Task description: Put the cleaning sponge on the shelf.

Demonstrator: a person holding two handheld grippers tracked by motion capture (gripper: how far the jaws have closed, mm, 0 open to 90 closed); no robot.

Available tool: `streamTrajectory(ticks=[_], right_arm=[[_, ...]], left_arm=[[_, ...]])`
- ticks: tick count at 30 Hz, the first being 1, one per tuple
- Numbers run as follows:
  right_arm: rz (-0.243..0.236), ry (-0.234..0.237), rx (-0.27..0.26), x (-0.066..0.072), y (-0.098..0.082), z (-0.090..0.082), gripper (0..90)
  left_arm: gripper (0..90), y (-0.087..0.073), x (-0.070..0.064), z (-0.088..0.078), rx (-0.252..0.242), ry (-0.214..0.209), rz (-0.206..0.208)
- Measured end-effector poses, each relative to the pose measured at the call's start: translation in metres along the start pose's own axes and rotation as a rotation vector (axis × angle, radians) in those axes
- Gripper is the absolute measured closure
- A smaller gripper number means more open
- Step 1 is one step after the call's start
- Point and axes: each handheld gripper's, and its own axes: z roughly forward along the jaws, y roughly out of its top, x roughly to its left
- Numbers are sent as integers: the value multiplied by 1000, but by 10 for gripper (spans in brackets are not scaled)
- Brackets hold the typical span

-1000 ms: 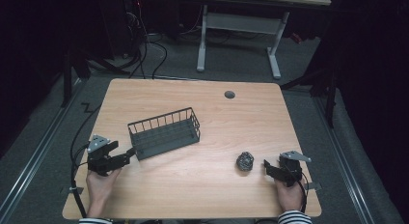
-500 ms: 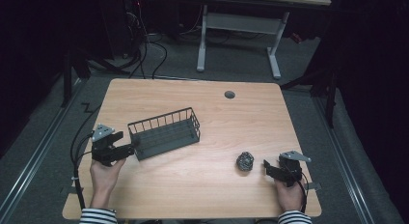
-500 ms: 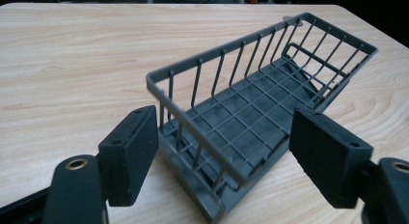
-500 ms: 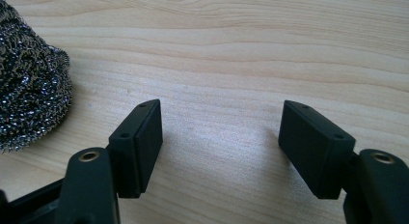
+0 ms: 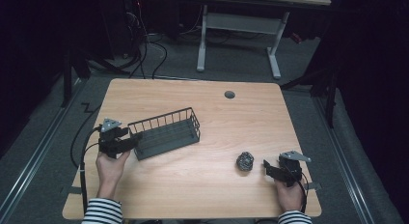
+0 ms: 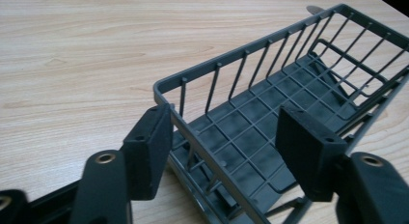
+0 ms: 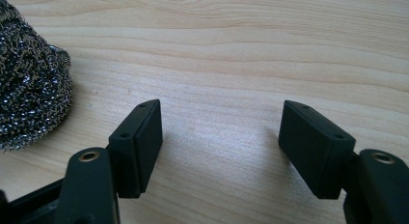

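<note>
Wire basket [image 5: 166, 132] rim sits between the spread left tool [image 6: 226, 142]; right tool [image 7: 219, 147] gapes beside scourer [image 7: 29, 79]

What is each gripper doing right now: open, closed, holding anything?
Left gripper: open, jaws straddling the wire basket end wall, not clamped.
Right gripper: open, holding nothing, steel scourer beside it.

No writing, label, brand, number or sign can be read anywhere in these views.
</note>
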Motion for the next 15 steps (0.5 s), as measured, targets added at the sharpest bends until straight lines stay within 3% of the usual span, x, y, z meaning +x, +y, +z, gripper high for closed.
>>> streamTrajectory(ticks=[15], right_arm=[[0,1,1,0,0,0,324]], left_arm=[[498,-7,-2,11,41,1,20]])
